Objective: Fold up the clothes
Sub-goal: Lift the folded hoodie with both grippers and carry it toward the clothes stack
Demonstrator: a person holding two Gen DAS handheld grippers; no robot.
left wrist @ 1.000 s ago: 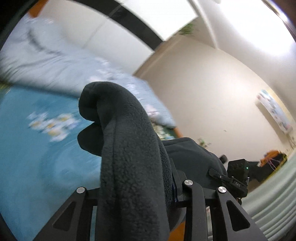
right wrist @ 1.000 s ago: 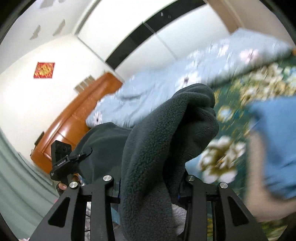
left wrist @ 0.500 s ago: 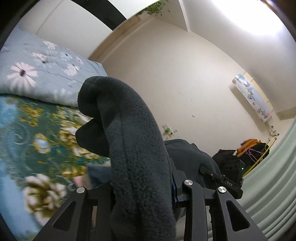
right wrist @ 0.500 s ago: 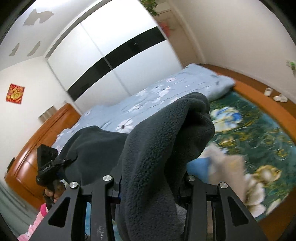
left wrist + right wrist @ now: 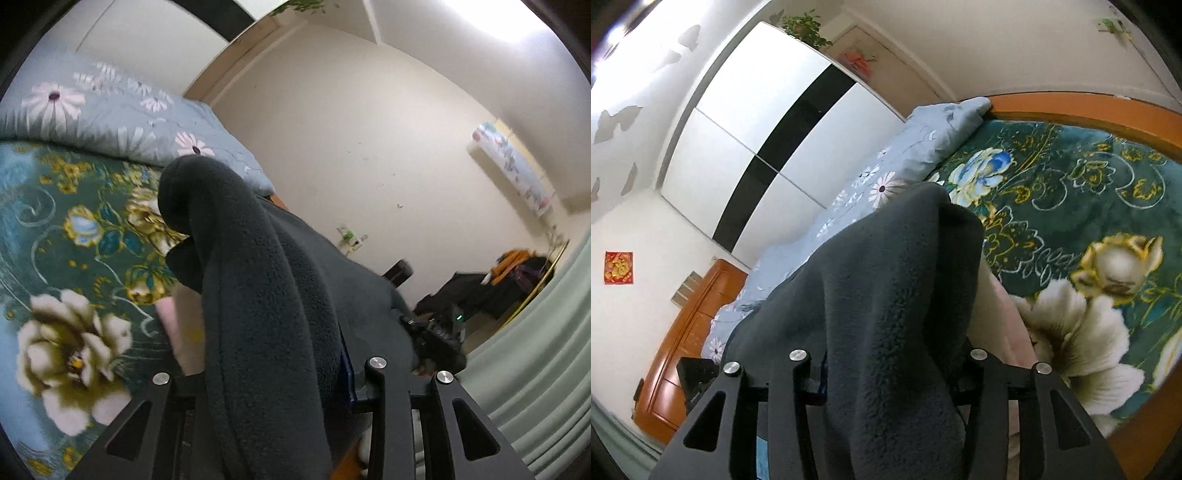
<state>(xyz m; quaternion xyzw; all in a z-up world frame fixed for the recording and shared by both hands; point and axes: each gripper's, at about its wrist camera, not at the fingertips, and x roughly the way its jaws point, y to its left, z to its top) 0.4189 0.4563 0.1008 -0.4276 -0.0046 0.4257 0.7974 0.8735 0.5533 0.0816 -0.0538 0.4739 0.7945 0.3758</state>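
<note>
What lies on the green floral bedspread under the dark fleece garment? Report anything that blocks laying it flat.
A pale pink cloth lies on the bedspread just below the fleece garment, seen in both wrist views. The rest of the visible bedspread is bare; the fleece hides what lies directly beneath it.

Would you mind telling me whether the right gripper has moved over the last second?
Yes. The right gripper, grey fleece between its opening jaws, has swung right along the bed: the wardrobe slid left, the green floral blanket now fills the right.

Home bedroom, as I read it: bed with wooden frame (image 5: 1071,107); floral blanket (image 5: 1071,206); blue daisy quilt (image 5: 110,122); sliding wardrobe (image 5: 768,140); wall-mounted air conditioner (image 5: 513,166).
</note>
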